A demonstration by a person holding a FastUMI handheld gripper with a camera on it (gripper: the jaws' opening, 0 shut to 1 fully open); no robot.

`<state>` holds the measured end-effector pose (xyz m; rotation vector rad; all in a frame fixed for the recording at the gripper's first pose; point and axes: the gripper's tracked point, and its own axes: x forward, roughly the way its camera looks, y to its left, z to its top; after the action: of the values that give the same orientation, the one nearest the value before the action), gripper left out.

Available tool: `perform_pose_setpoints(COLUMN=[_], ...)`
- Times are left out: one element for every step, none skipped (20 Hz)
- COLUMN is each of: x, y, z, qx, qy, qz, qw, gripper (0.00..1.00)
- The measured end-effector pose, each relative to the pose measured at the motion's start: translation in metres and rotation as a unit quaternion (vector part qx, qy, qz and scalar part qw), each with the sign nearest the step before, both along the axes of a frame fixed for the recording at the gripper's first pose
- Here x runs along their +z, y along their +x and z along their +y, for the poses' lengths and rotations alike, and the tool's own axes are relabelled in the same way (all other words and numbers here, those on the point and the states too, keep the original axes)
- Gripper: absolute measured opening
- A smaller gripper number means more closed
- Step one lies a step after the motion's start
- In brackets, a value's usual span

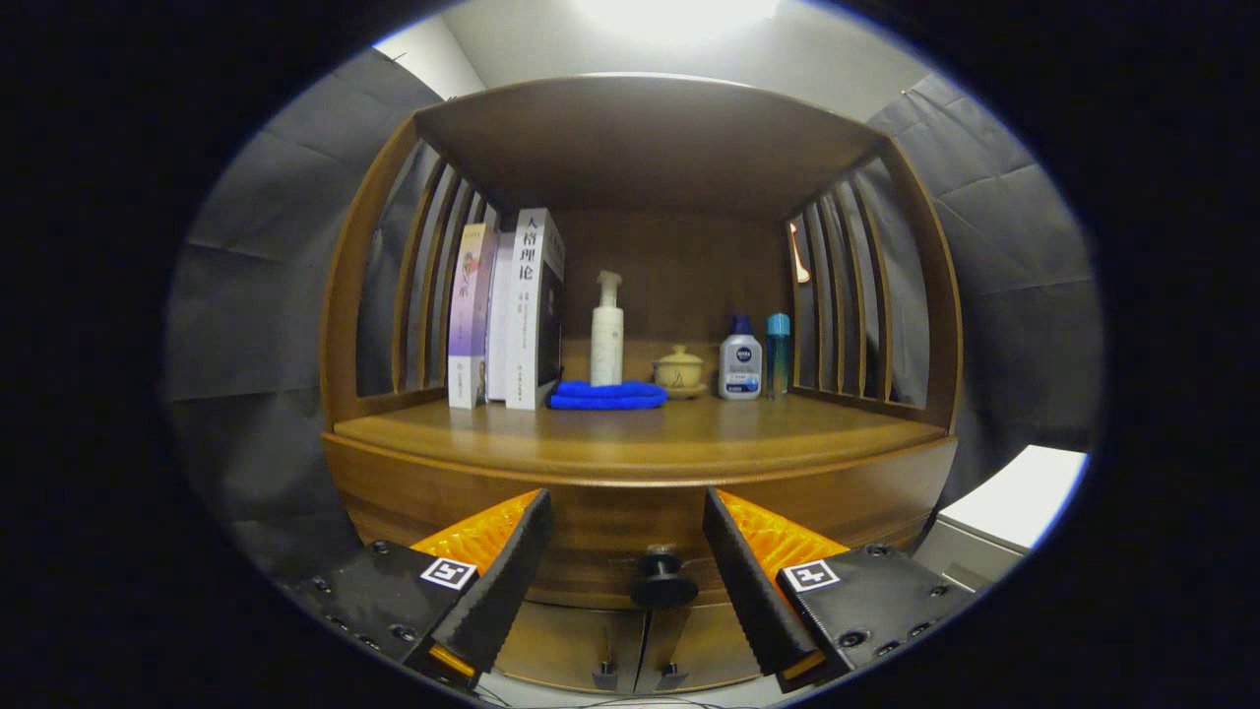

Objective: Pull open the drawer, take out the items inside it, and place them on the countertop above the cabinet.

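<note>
Gripper (pixel 627 517) facing closed wooden drawer (pixel 630 522), fingers spread wide and gripping nothing.
Round dark drawer knob (pixel 662 581) is sitting between them at six o'clock; folded blue cloth (pixel 607 396) is lying on the brown wooden countertop (pixel 630 438) at twelve.

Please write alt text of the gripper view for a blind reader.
The open gripper faces a closed wooden drawer, its dark knob between the jaws. On the countertop above stand books, bottles and a blue cloth.

You cannot see inside the drawer (pixel 630 537); its front is shut. The gripper (pixel 627 512) fingers, spread apart, cover parts of that front. The white pump bottle (pixel 606 335) base sits behind the blue cloth (pixel 607 396). The small label on the squat bottle (pixel 740 364) is unreadable.
</note>
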<state>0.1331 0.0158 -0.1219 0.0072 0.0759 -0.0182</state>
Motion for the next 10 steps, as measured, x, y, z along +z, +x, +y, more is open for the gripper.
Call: perform_pose_setpoints(x=[-0.009,-0.018,-0.026,-0.033,-0.036,-0.037,-0.039,-0.038,-0.037,-0.039], y=[0.000,0.000,0.000,0.002,0.002,0.002,0.003,0.004,0.004,0.006], z=[0.001,0.001,0.002,0.001,-0.001,0.000,-0.001,-0.006,-0.007,-0.009], qx=[0.002,0.006,0.011,0.014,0.014,0.015,0.012,0.008,0.008,0.006], qy=[0.002,0.000,-0.007,-0.017,-0.024,-0.023,-0.020,-0.020,-0.015,-0.010], qz=[0.006,0.010,0.017,0.024,0.026,0.027,0.026,0.023,0.022,0.023], qw=[1.000,1.000,1.000,0.999,0.999,0.999,0.999,1.000,1.000,1.000], gripper=[0.97,0.97,0.97,0.95,0.94,0.92,0.88,0.84,0.80,0.75])
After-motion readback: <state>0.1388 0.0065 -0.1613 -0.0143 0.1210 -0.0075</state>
